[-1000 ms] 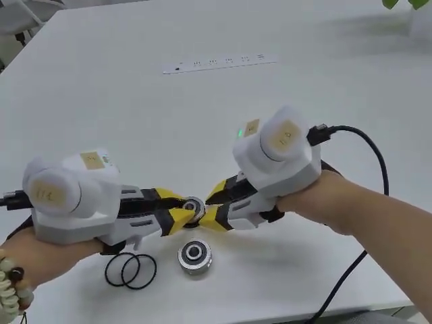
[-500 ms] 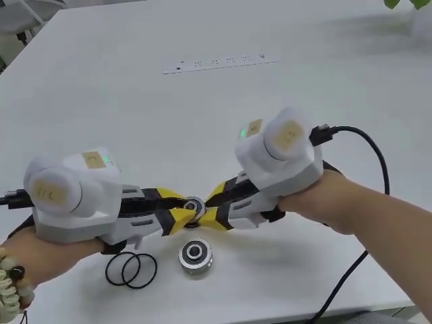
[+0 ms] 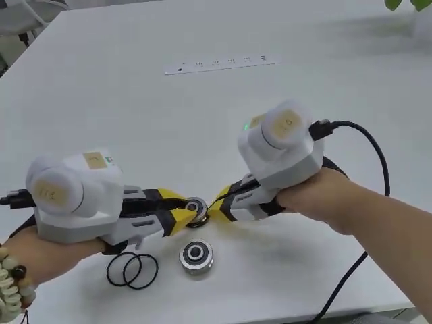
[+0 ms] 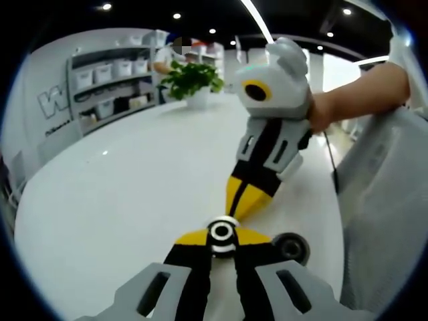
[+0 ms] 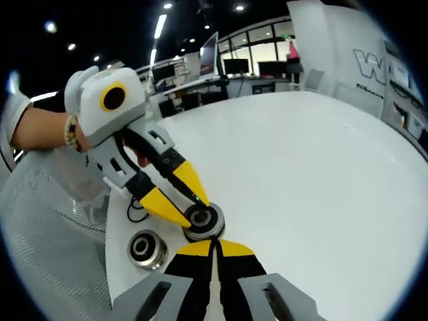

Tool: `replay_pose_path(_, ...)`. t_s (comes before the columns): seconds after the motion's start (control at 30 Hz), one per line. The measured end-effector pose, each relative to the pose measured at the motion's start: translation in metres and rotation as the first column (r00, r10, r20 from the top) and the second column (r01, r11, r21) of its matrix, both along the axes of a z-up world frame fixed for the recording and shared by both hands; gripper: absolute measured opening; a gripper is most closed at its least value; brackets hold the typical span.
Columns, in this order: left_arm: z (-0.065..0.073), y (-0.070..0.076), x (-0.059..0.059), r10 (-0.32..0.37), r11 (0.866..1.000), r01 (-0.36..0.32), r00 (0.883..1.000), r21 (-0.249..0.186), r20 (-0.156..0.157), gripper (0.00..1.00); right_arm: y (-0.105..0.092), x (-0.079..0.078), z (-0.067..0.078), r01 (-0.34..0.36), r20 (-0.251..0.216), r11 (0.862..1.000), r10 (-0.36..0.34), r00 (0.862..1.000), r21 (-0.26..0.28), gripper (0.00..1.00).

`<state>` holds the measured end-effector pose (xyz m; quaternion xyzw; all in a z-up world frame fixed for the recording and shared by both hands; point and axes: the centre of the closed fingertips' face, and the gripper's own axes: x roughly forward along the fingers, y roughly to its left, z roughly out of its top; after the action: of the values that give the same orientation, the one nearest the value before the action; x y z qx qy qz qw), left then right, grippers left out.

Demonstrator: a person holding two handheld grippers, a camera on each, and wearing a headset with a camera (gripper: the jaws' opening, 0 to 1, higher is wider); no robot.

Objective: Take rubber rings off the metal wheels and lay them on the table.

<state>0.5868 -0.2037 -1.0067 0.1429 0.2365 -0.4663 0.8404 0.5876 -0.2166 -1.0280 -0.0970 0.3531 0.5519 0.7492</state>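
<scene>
The table (image 3: 135,101) is big and white. A long white power strip (image 3: 214,63) lies far back on it. A green plant (image 4: 190,79) in a white pot stands at one end of the table. Near the plant, grey shelves (image 4: 107,87) hold white boxes. Small round lights (image 4: 176,15) shine in the dark ceiling. Computer screens (image 5: 234,67) sit on desks far off. A white wall (image 5: 374,60) has big grey letters on it.

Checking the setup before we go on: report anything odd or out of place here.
Nothing stands out. Two rubber rings lie overlapped on the table, a wheel lies flat beside them, and the left gripper holds another wheel.
</scene>
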Motion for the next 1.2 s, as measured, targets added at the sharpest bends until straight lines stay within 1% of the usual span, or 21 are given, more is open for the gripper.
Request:
replay_pose_path(0.03, 0.0, 0.0, 0.0, -0.001, 1.0, 0.001, 1.0, 0.001, 0.001, 0.13, -0.001, 0.0, 0.0, 0.02, -0.028, 1.0, -0.02, 0.999, 0.009, 0.0)
replay_pose_path(0.07, 0.0, 0.0, 0.0, -0.002, 1.0, 0.002, 1.0, 0.001, 0.0, 0.13, -0.001, 0.0, 0.001, 0.03, -0.042, 0.999, -0.029, 0.999, 0.019, 0.0)
replay_pose_path(0.13, 0.0, -0.001, -0.001, -0.004, 1.0, 0.004, 1.0, 0.001, 0.001, 0.13, -0.003, 0.0, 0.001, 0.074, -0.105, 0.997, -0.07, 0.992, 0.03, 0.0)
replay_pose_path(0.17, 0.0, -0.001, -0.001, -0.006, 1.0, 0.006, 1.0, 0.001, 0.001, 0.13, -0.003, 0.0, 0.003, 0.083, -0.12, 0.996, -0.078, 0.99, 0.042, 0.0)
replay_pose_path(0.23, 0.0, -0.001, -0.001, -0.006, 1.0, 0.006, 1.0, 0.002, 0.001, 0.13, -0.003, 0.001, 0.007, 0.085, -0.114, 0.994, -0.077, 0.991, 0.067, 0.0)
replay_pose_path(0.4, 0.0, -0.001, -0.001, -0.007, 1.0, 0.007, 1.0, 0.001, 0.001, 0.13, -0.003, -0.001, 0.007, 0.088, -0.116, 0.994, -0.081, 0.99, 0.057, 0.0)
replay_pose_path(0.5, 0.0, -0.001, -0.002, -0.008, 1.0, 0.008, 1.0, 0.001, 0.001, 0.13, -0.004, -0.001, 0.007, 0.11, -0.158, 0.992, -0.098, 0.983, 0.068, 0.0)
replay_pose_path(0.7, 0.0, -0.002, -0.002, -0.014, 1.0, 0.014, 1.0, -0.001, 0.001, 0.13, -0.003, -0.006, 0.004, 0.143, -0.198, 0.988, -0.129, 0.972, 0.057, 0.0)
replay_pose_path(0.8, 0.0, -0.002, -0.003, -0.014, 1.0, 0.014, 1.0, -0.003, 0.001, 0.13, -0.004, -0.005, 0.004, 0.199, -0.268, 0.978, -0.173, 0.948, 0.07, 0.0)
replay_pose_path(0.83, 0.001, -0.002, -0.003, -0.014, 1.0, 0.014, 1.0, -0.003, 0.001, 0.13, -0.005, -0.004, 0.003, 0.206, -0.276, 0.976, -0.179, 0.944, 0.072, 0.0)
replay_pose_path(0.87, 0.001, -0.002, -0.003, -0.014, 1.0, 0.014, 1.0, -0.003, 0.001, 0.13, -0.007, -0.002, 0.004, 0.202, -0.274, 0.976, -0.174, 0.946, 0.078, 0.0)
replay_pose_path(0.9, 0.001, -0.002, -0.003, -0.014, 1.0, 0.014, 1.0, -0.003, 0.001, 0.13, -0.007, -0.002, 0.005, 0.205, -0.281, 0.975, -0.174, 0.944, 0.083, 0.0)
replay_pose_path(0.93, 0.001, -0.003, -0.003, -0.014, 1.0, 0.014, 1.0, -0.002, 0.001, 0.13, -0.006, -0.001, 0.009, 0.229, -0.31, 0.967, -0.186, 0.932, 0.107, 0.0)
replay_pose_path(0.97, 0.001, -0.003, -0.003, -0.014, 1.0, 0.014, 1.0, -0.002, 0.001, 0.13, -0.004, -0.001, 0.013, 0.239, -0.328, 0.962, -0.187, 0.926, 0.128, 0.0)
replay_pose_path(1.0, 0.001, -0.003, -0.003, -0.014, 1.0, 0.014, 1.0, -0.002, 0.001, 0.13, -0.002, -0.001, 0.018, 0.255, -0.347, 0.954, -0.19, 0.918, 0.154, 0.0)
replay_pose_path(1.03, 0.001, -0.003, -0.003, -0.015, 1.0, 0.015, 1.0, -0.003, 0.001, 0.13, -0.004, -0.002, 0.015, 0.256, -0.372, 0.957, -0.19, 0.909, 0.136, 0.0)
replay_pose_path(1.07, 0.001, -0.003, -0.003, -0.015, 1.0, 0.015, 1.0, -0.003, 0.0, 0.13, -0.004, 0.001, 0.013, 0.249, -0.346, 0.959, -0.19, 0.919, 0.133, 0.0)
replay_pose_path(1.1, 0.001, -0.003, -0.003, -0.014, 1.0, 0.014, 1.0, -0.003, 0.001, 0.13, -0.004, 0.0, 0.013, 0.253, -0.35, 0.959, -0.193, 0.916, 0.132, 0.0)
replay_pose_path(1.13, 0.001, -0.003, -0.003, -0.015, 1.0, 0.015, 1.0, -0.004, 0.002, 0.13, -0.002, -0.001, 0.014, 0.259, -0.367, 0.956, -0.195, 0.91, 0.135, 0.0)
replay_pose_path(1.2, 0.001, -0.003, -0.003, -0.018, 1.0, 0.018, 1.0, -0.003, 0.004, 0.13, -0.002, 0.0, 0.015, 0.246, -0.342, 0.962, -0.193, 0.92, 0.119, 0.0)
